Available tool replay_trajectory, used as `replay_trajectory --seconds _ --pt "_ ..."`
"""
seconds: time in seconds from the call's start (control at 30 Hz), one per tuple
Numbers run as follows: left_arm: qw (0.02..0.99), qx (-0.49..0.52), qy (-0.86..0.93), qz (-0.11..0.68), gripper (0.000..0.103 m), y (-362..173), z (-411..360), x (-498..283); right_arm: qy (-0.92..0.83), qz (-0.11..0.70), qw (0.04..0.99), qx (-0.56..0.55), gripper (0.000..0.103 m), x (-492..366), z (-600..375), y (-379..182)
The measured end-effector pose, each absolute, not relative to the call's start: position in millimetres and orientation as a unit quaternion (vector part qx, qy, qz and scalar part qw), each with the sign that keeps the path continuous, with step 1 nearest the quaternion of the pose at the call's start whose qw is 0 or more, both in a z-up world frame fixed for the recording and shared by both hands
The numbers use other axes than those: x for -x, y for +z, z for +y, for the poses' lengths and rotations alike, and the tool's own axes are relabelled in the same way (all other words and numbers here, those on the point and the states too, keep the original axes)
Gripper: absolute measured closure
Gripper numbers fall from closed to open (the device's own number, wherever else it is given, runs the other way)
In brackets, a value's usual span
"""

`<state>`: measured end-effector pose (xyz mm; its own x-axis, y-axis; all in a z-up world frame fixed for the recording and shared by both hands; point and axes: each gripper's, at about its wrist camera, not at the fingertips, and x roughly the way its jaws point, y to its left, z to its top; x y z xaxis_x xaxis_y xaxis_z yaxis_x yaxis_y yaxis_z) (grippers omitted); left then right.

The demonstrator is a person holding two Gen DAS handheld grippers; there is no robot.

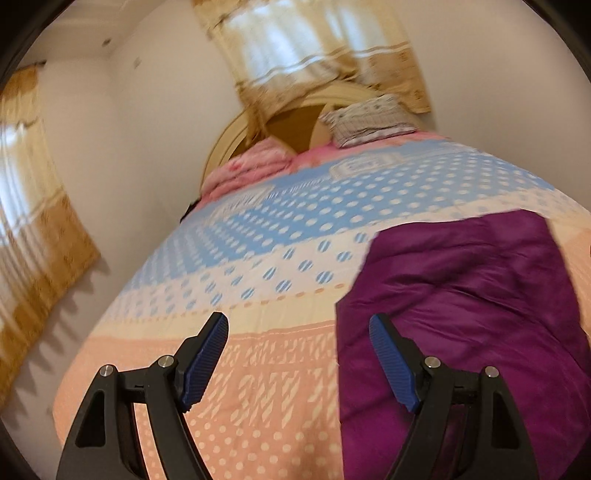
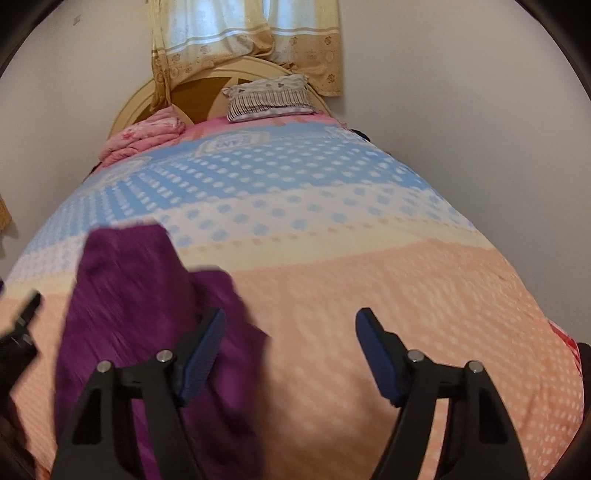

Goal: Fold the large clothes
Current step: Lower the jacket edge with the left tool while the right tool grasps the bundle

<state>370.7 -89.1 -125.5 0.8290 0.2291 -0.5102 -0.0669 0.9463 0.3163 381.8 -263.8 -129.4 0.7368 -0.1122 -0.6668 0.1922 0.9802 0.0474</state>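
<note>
We see purple garment (image 1: 461,314) lying on bed (image 1: 258,369) near front edge | left hand-held gripper (image 1: 297,358) spread, empty | right hand-held gripper (image 2: 290,354) spread, empty

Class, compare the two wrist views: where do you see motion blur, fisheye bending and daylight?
Left wrist view: curtain at left smeared, purple garment fairly crisp, bed bulging like a dome. Right wrist view: garment streaked with blur, bedspread dots soft, left hand-held gripper blurred at the edge; daylight glows through the window curtain.
</note>
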Motion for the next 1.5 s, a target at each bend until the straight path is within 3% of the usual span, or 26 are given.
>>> replay_trajectory --seconds 0.17,0.33,0.53,0.87,1.5 --pt "0.943 -0.123 0.1 0.291 0.024 -136 -83 -399 -0.068 0.336 0.938 -0.06 0.033 -425 -222 -118" --pt "0.941 -0.097 0.08 0.314 0.023 -153 -92 -419 -0.055 0.358 0.927 -0.098 0.05 -443 -209 -159" --pt "0.944 -0.119 0.05 0.303 0.022 -178 -127 -412 -0.078 0.38 0.912 -0.136 0.05 -425 -236 -209" --pt "0.939 -0.102 0.056 0.325 0.01 -200 -126 -425 -0.084 0.372 0.917 -0.12 0.05 -422 -234 -220" --pt "0.925 -0.128 0.047 0.354 0.009 -217 -137 -431 -0.088 0.39 0.908 -0.124 0.05 -425 -240 -238"
